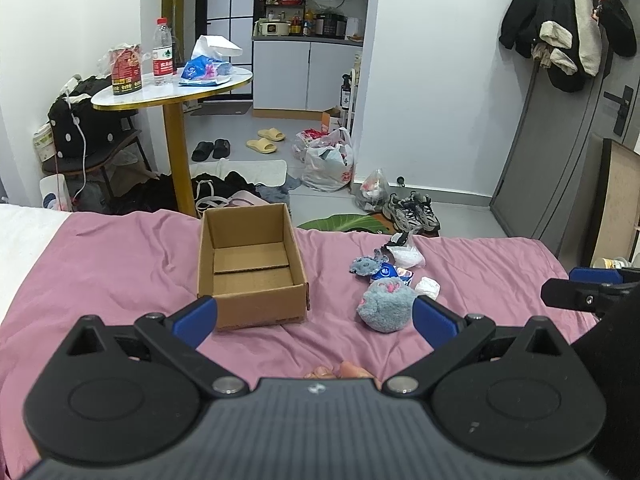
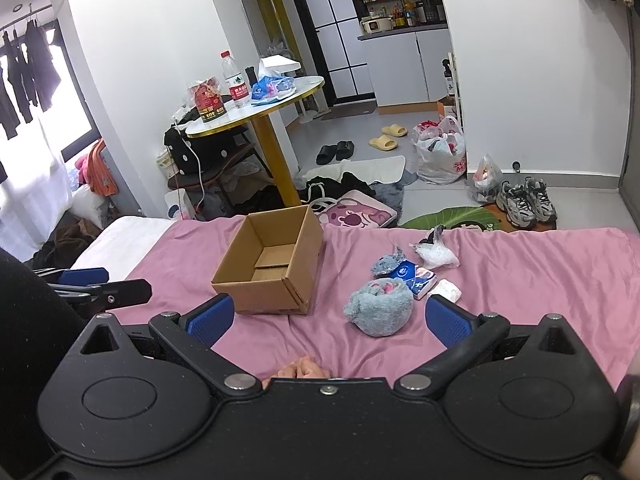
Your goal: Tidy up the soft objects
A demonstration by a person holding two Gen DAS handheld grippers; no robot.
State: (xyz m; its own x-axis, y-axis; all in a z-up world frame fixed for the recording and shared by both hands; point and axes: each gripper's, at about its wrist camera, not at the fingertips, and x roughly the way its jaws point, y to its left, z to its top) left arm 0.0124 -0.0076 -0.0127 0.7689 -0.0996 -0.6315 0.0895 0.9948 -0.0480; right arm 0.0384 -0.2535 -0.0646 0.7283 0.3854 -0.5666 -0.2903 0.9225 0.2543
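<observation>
Grey-blue plush ball lies on the pink bed sheet, just right of the empty cardboard box. Your left gripper and right gripper both hover spread apart, holding nothing. Risk: pinching sheet with plush, dragging the box.

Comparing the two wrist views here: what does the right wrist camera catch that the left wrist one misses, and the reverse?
Right wrist only: the window with dark clothes hanging and the pink bag on the floor.

Left wrist only: the coats on the door and the door handle.

Both: the empty cardboard box on the pink sheet, the grey plush, and the open left gripper and right gripper.
</observation>
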